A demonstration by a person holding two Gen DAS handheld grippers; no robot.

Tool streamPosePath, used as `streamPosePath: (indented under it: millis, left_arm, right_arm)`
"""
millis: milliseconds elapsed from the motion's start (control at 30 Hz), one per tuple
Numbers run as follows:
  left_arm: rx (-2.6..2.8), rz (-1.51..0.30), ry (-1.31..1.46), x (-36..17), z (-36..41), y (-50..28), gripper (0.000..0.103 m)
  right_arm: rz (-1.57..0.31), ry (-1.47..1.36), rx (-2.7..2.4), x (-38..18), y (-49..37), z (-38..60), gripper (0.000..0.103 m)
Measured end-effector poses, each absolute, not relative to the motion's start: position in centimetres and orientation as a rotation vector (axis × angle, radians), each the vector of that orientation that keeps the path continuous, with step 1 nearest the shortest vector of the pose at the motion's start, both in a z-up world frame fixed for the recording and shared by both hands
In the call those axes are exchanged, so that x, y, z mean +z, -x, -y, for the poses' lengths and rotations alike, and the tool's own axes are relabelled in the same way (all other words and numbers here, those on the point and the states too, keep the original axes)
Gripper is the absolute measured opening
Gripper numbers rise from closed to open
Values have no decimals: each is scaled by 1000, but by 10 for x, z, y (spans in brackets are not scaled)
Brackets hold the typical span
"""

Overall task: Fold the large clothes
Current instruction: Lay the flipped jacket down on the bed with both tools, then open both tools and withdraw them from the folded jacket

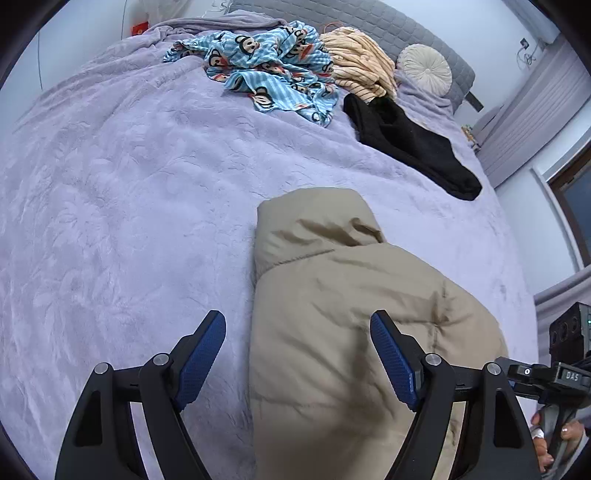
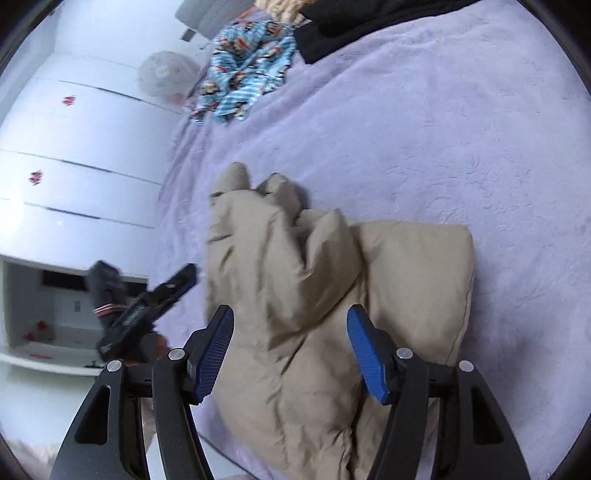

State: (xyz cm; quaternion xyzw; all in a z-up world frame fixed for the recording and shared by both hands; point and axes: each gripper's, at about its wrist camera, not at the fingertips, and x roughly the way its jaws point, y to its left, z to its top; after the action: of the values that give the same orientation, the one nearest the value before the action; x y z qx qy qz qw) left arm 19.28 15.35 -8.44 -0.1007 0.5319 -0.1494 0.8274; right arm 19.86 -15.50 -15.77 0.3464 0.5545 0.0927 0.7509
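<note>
Letters "DAS" on right gripper (image 1: 561, 376) beside beige jacket (image 1: 332, 295)

- We see a wide bed (image 1: 110, 184) under a lilac plush blanket with an embossed pattern.
- Behind it we make out a grey quilted headboard (image 1: 369, 18) and a round cream cushion (image 1: 424, 68).
- White wardrobe doors (image 2: 74, 147) with small red ornaments fill one wall.
- Pale grey curtains (image 1: 535, 110) hang beside a dark-framed window (image 1: 576, 192); the light is cool and even.
</note>
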Motion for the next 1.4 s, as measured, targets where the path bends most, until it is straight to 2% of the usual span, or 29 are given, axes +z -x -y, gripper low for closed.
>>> streamPosePath:
  millis: [67,100,133,233,333,500,833,1000,1233,1400]
  left_arm:
    - [-319,-1171,186,-98,-143,-201,81]
    - [-334,-1182,182,-103,-136,-201,81]
    - [-360,-1187,175,-106,-126,-199,81]
    - [-397,-1166,94,-109,-98,-179,81]
    - [-408,-1138,-11,-108,-73,-164,81]
    - [-387,-1146,-40,-107,-72,-159,81]
    - [-370,-1154,-24,-109,-80,-160,83]
    - [-359,-1178,-25,-95,-87,-154,83]
    - [-376,-1178,-26,-66,-126,-98,83]
    - [-364,-1283,-32,-89,-141,-47,83]
  right_arm:
    - [-1209,-831,183,-176,-197,169,67]
    - [-1200,-845,178,-179,-201,171,53]
    - [-1202,-828,162,-179,-203,166,22]
    - [-1222,-749,89,-184,-169,174,13]
    - [-1267,-703,2,-184,-138,190,11]
    - [-1284,-799,-28,-210,-120,208,7]
    - [-1215,-609,89,-138,-73,165,8]
    - [-1309,-518,100,-158,-51,132,8]
    - [-1303,-538,81,-161,-44,132,7]
    - [-1295,-514,58,-159,-38,127,7]
